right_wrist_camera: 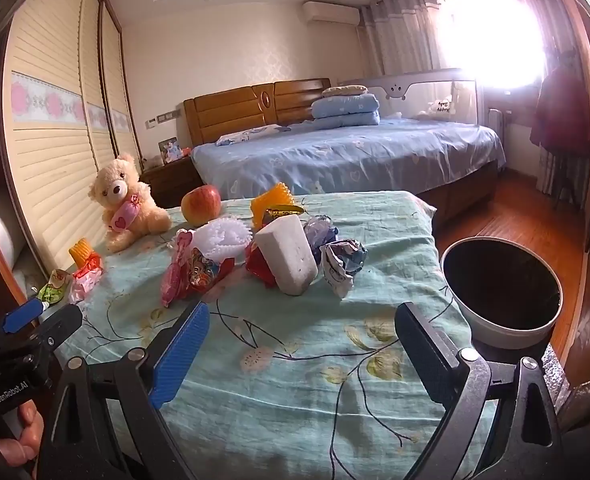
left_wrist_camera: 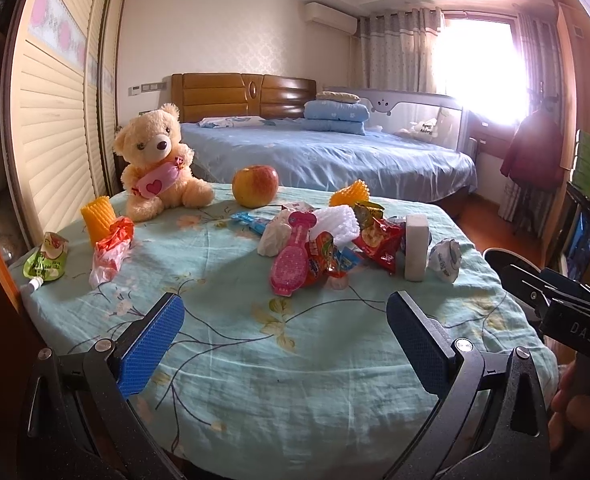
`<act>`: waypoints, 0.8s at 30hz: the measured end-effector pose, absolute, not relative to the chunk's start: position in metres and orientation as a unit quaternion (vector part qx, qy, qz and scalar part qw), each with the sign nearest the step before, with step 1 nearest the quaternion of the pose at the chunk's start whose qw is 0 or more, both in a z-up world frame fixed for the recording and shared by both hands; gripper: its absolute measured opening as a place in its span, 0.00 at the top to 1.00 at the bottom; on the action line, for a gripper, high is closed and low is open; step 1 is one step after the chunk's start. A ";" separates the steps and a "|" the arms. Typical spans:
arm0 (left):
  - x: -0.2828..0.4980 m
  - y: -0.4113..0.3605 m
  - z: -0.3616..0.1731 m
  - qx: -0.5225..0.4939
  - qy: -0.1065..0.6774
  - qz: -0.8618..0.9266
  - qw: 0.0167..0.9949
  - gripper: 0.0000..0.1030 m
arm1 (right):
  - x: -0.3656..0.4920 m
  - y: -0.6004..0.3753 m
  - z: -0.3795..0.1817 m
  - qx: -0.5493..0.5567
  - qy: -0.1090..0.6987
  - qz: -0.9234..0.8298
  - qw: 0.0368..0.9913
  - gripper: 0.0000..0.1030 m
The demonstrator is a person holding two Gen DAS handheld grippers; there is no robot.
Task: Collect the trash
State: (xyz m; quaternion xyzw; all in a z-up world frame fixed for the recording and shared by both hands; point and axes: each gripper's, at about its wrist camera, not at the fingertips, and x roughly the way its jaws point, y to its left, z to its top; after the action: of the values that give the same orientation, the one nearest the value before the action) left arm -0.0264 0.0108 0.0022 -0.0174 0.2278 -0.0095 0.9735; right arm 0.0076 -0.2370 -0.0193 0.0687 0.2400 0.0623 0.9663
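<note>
Right wrist view shows the right gripper [right_wrist_camera: 299,344] spread wide and empty at lower centre, the bin [right_wrist_camera: 501,287] partly cut off behind its finger; left gripper [left_wrist_camera: 285,344] likewise gapes empty.

Trash scattered on the floral worktop, bin beside it.

We saw a heap of wrappers mid-worktop: a pink brush-shaped package [left_wrist_camera: 293,254] lying flat on top of a red snack wrapper [left_wrist_camera: 327,258], with a white foam net [left_wrist_camera: 337,222] and a red chip bag [left_wrist_camera: 377,242] just behind. A grey-white block [right_wrist_camera: 289,254] stood tilted on end against the pile, and a crumpled white-and-blue wrapper [right_wrist_camera: 341,262] lay just beside it on the right. Well apart at the left edge lay a crumpled orange-and-white wrapper [left_wrist_camera: 109,250] and a flattened green drink pouch [left_wrist_camera: 47,260] with its spout pointing toward us. A round white bin [right_wrist_camera: 501,290] with a dark interior stood open at the worktop's right side.
</note>
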 end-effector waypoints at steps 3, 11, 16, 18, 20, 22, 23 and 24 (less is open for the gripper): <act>-0.026 0.011 0.002 -0.017 0.228 -0.010 0.974 0.00 | 0.008 -0.237 -0.020 0.069 0.240 0.062 0.966 0.08; -0.025 0.011 0.002 -0.017 0.228 -0.010 0.974 0.00 | 0.008 -0.237 -0.021 0.070 0.241 0.062 0.966 0.08; -0.025 0.009 0.001 -0.015 0.229 -0.010 0.973 0.00 | 0.007 -0.238 -0.020 0.072 0.243 0.062 0.965 0.08; -0.025 0.009 0.001 -0.014 0.229 -0.010 0.973 0.00 | 0.007 -0.239 -0.021 0.073 0.243 0.062 0.965 0.08; -0.025 0.008 0.001 -0.013 0.228 -0.011 0.973 0.00 | 0.007 -0.239 -0.021 0.074 0.243 0.063 0.965 0.08; -0.025 0.007 0.000 -0.013 0.228 -0.012 0.974 0.00 | 0.007 -0.239 -0.021 0.073 0.242 0.063 0.966 0.08; -0.025 0.007 0.000 -0.013 0.228 -0.012 0.974 0.00 | 0.008 -0.239 -0.021 0.072 0.242 0.062 0.965 0.08; -0.025 0.007 0.000 -0.013 0.228 -0.012 0.974 0.00 | 0.008 -0.239 -0.021 0.073 0.243 0.062 0.965 0.08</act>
State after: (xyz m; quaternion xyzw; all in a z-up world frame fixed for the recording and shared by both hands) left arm -0.0251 0.0071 0.0004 -0.0130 0.2278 -0.0124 0.9735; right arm 0.0076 -0.2390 -0.0206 0.0725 0.2428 0.0621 0.9654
